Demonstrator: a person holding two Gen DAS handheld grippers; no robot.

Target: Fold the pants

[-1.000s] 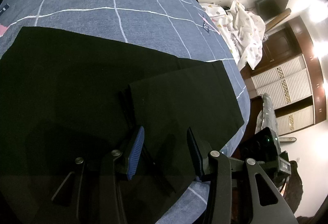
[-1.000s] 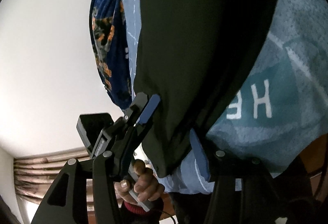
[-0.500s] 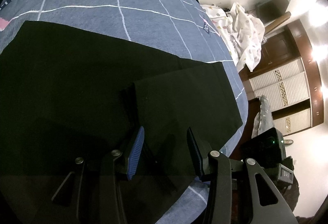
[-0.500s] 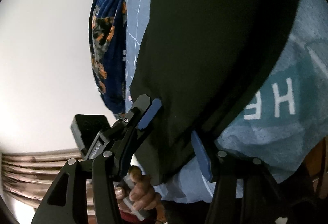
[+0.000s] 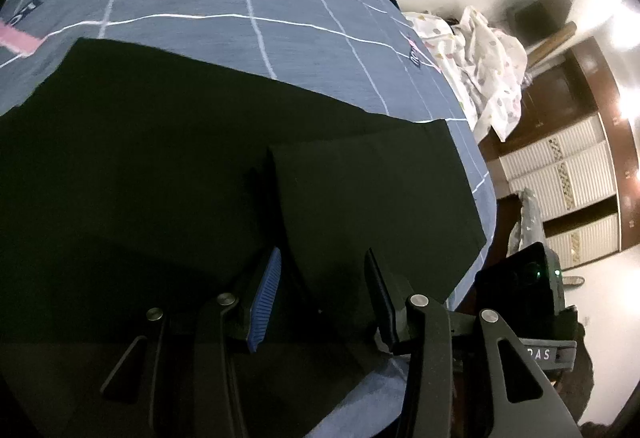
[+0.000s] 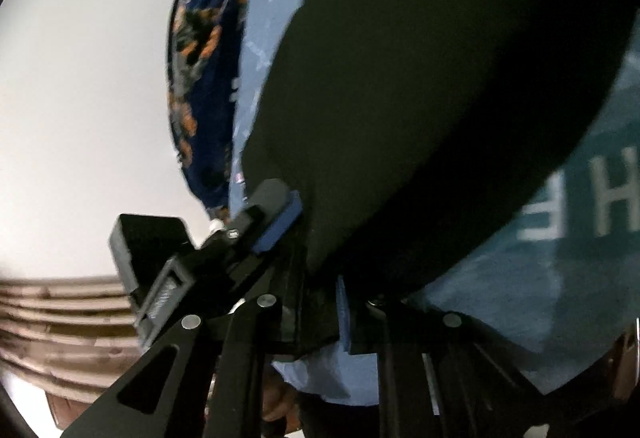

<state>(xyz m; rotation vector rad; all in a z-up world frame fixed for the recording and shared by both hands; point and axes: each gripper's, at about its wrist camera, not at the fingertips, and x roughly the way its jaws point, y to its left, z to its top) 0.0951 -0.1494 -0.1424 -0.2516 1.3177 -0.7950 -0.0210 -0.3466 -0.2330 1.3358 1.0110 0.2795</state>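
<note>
The black pants lie spread flat on the blue bed sheet. The right gripper has just been closing and now pinches the pants edge near the bed side, probably to lift it for a fold. The left gripper hovers half open over the cloth, holding nothing

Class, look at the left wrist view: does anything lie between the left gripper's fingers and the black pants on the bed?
Nothing visible does. The left gripper hangs open directly over the black pants, with only dark fabric under its fingers.
</note>
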